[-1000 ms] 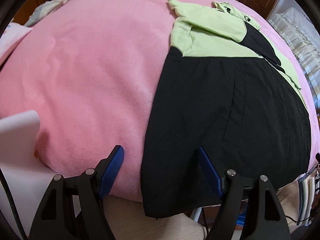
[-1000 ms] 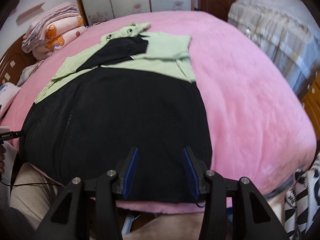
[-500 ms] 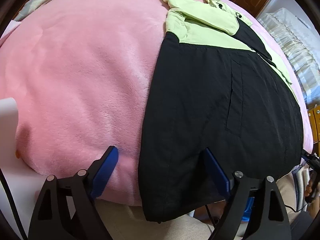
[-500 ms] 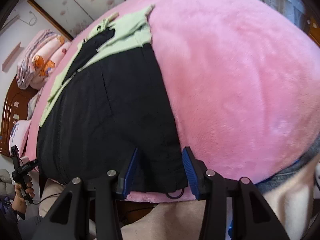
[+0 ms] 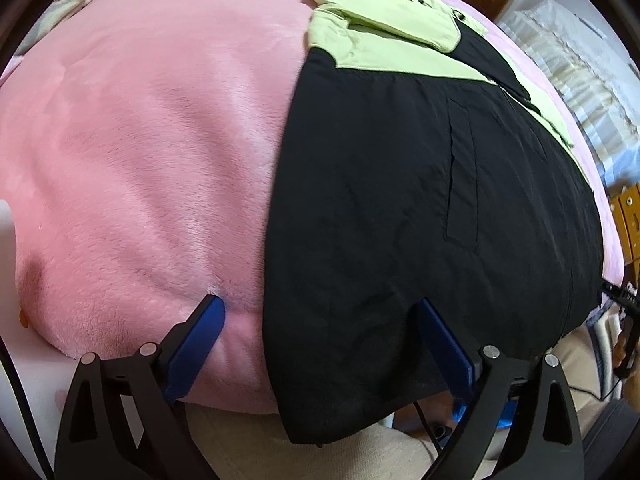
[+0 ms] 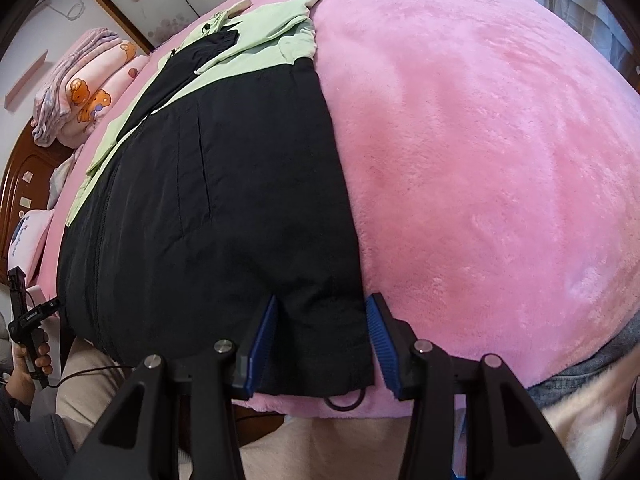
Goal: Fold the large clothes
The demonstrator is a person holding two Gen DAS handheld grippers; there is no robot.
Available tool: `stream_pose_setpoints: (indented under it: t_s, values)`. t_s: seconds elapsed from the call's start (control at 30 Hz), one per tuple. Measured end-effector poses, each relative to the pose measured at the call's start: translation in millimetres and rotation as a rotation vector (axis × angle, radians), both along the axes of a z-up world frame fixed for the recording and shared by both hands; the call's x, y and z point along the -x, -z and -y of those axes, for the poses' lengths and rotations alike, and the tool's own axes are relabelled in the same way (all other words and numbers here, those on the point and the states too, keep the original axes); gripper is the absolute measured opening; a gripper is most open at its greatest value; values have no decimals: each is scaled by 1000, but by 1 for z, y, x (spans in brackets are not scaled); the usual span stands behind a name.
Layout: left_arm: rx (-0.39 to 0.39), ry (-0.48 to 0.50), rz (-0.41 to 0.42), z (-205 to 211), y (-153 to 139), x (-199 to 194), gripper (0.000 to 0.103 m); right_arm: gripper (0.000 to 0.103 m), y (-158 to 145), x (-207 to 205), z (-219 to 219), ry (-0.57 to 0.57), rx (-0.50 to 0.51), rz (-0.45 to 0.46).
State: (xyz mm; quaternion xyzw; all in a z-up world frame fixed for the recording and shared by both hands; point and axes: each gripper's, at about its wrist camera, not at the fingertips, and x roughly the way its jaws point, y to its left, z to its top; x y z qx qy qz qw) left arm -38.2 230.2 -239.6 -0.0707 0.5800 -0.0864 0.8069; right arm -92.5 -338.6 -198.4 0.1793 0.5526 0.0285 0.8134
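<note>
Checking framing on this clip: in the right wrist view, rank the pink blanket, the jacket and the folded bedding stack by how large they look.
1. pink blanket
2. jacket
3. folded bedding stack, though it lies farther from the camera, so its true size is unsure.

Folded bear-print quilts [image 6: 86, 92] lie beside a wooden headboard [image 6: 18, 168].

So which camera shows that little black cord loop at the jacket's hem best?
The right wrist view: the cord loop hangs in plain sight below the jacket hem, between the open right gripper fingers. The left wrist view does not clearly show it.
</note>
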Motion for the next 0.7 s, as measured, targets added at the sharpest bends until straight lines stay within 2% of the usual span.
stream_pose_setpoints:
  t_s: [0.23,0.33,0.43,0.53,0.6,0.67,0.7]
  values:
    - [-24,27,-15,14,4,-3,95,47,5,-2,-3,-5,13,-17]
    - [-33,34,-20,20,4,-5,91,47,5,-2,-3,-8,11,-13]
    - [-33,34,-23,24,3,-6,82,47,6,-2,-1,-6,0,-12]
    - [-32,42,-26,27,-1,-5,60,46,6,-2,-2,-8,11,-10]
    - [5,53,-42,26,-6,-5,27,42,4,-2,-5,-15,25,-18]
    - [60,46,-76,25,-8,-8,13,26,-1,-3,-7,-25,37,-25]
    - [69,42,-85,25,-10,-9,11,22,-4,-4,-9,-36,36,-26]
